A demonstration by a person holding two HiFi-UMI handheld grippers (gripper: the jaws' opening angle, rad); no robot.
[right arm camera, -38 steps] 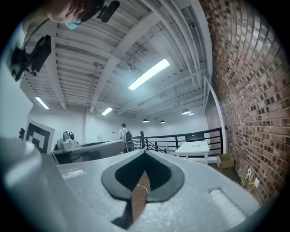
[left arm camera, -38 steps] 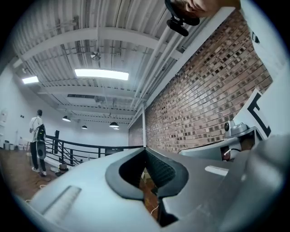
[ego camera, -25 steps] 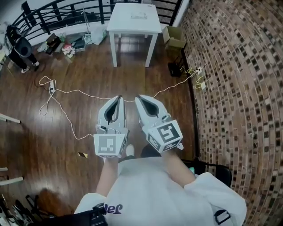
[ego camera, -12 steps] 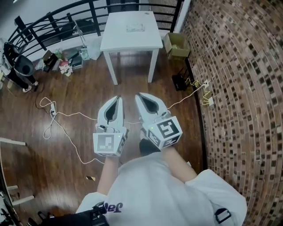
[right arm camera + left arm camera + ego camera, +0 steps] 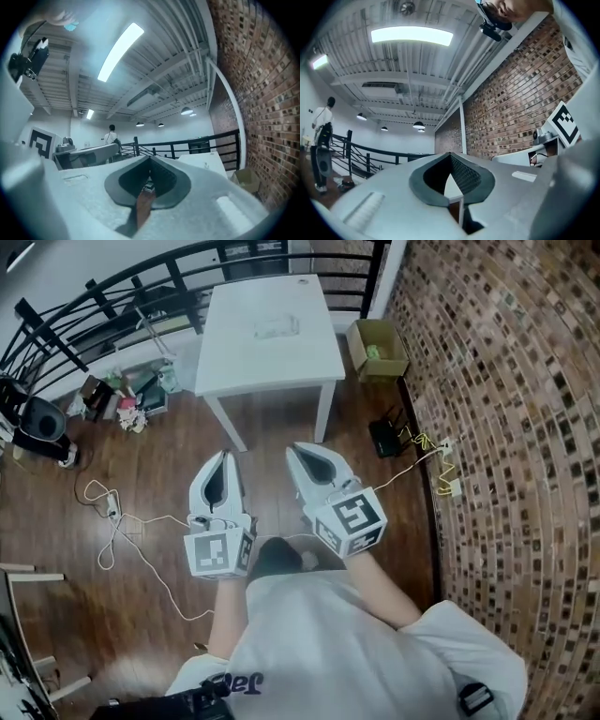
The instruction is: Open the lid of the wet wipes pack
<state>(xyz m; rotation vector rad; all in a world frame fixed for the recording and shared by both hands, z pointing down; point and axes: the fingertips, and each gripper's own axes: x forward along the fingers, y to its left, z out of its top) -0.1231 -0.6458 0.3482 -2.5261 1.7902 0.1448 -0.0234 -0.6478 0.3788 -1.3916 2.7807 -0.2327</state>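
Observation:
The wet wipes pack (image 5: 277, 327), small and pale, lies on the white table (image 5: 234, 362) at the top middle of the head view. Both grippers are held level in front of the person's body, over the wooden floor and well short of the table. My left gripper (image 5: 223, 455) has its jaws together with nothing between them; its tips (image 5: 450, 153) meet in the left gripper view. My right gripper (image 5: 292, 447) is shut and empty too, and its tips (image 5: 150, 157) point toward the table (image 5: 206, 161).
A black railing (image 5: 112, 287) runs behind the table, and a brick wall (image 5: 506, 427) fills the right side. An open cardboard box (image 5: 380, 345) and a black box (image 5: 386, 437) stand by the wall. A white cable (image 5: 122, 521) trails over the floor. A person (image 5: 111, 136) stands far off.
The table has come nearer and grown larger in the head view as the person walks toward it. Both grippers stay shut in front of the body; the left one has drifted slightly left.

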